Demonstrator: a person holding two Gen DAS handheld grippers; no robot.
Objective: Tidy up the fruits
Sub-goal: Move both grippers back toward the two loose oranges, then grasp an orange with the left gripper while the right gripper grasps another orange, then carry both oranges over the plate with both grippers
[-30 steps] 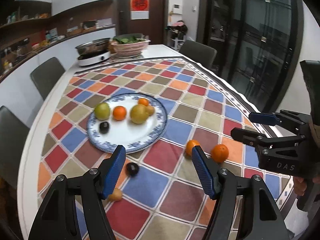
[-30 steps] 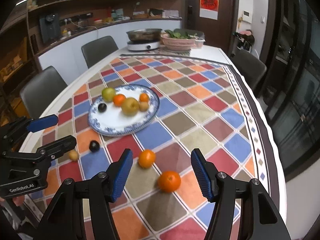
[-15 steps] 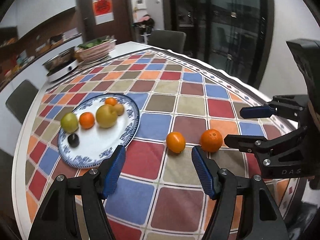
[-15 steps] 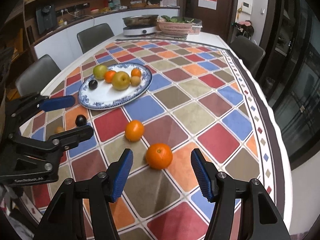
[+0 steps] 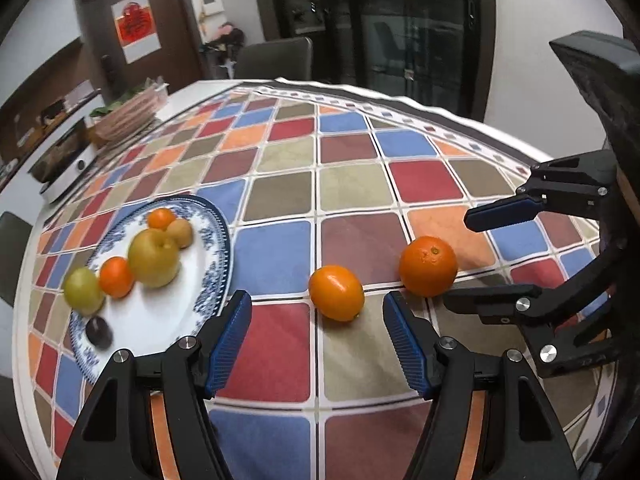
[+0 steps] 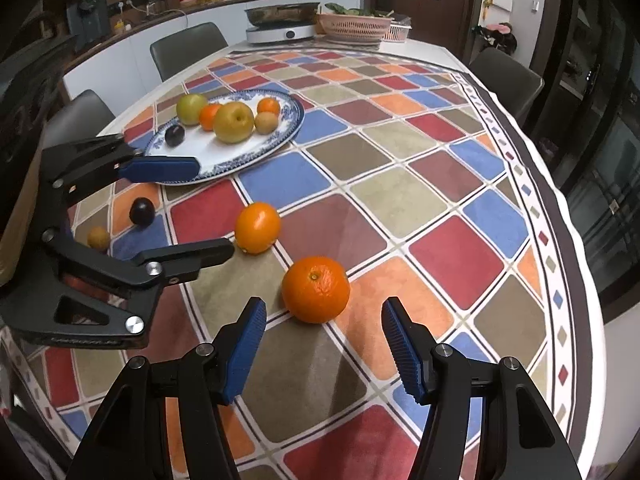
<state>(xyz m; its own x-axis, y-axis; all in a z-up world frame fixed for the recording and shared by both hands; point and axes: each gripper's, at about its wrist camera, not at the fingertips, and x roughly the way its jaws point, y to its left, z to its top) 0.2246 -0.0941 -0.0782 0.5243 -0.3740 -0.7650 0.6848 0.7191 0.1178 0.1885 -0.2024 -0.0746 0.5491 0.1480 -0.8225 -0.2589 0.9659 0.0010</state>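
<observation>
Two oranges lie loose on the chequered tablecloth. The smaller smooth orange [image 5: 337, 293] [image 6: 257, 227] sits just ahead of my left gripper [image 5: 318, 334], whose jaws stand open around nothing. The bigger round orange [image 6: 315, 289] [image 5: 428, 266] rests just ahead of my right gripper [image 6: 323, 344], also open and empty. A blue-and-white plate [image 6: 276, 145] [image 5: 218, 280] holds several fruits, among them a yellow pear [image 6: 233, 122] and a dark plum [image 6: 175, 135]. Another dark plum [image 6: 141, 211] and a small brown fruit [image 6: 98, 237] lie on the cloth beside the left gripper.
At the table's far end stand an electric cooker [image 6: 280, 32] and a pink basket of greens [image 6: 356, 26]. Grey chairs [image 6: 188, 50] ring the table. The table's edge [image 6: 576, 240] runs close on the right, with glass doors beyond.
Both grippers have come down toward the table. The left one rolled and swung right, off the plate and onto the smaller orange; the larger orange has grown nearer in the right view.
</observation>
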